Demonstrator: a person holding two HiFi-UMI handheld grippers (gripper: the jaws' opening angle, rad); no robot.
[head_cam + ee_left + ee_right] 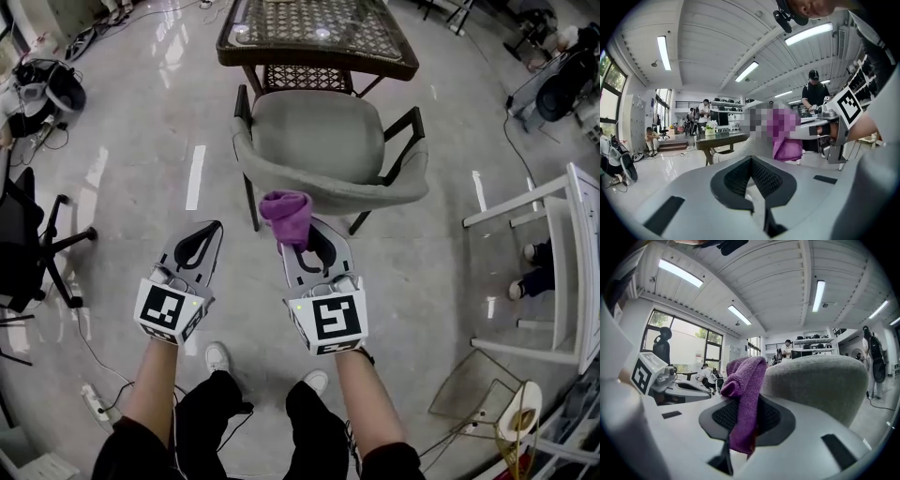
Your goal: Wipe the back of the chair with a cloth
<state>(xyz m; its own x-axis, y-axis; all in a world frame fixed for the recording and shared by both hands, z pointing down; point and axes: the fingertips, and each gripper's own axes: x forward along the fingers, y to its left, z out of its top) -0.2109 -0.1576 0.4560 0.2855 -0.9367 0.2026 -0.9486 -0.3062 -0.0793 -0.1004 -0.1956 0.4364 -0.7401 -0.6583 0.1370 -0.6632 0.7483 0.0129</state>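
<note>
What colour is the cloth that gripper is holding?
Purple. The cloth shows best in the right gripper view, pinched between the jaws.

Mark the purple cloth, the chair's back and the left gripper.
purple cloth (286, 211), head view: its bunched upper fold.
chair's back (375, 195), head view: the grey curved rim, right of the cloth.
left gripper (214, 230), head view: the tips of its closed, empty jaws.
</note>
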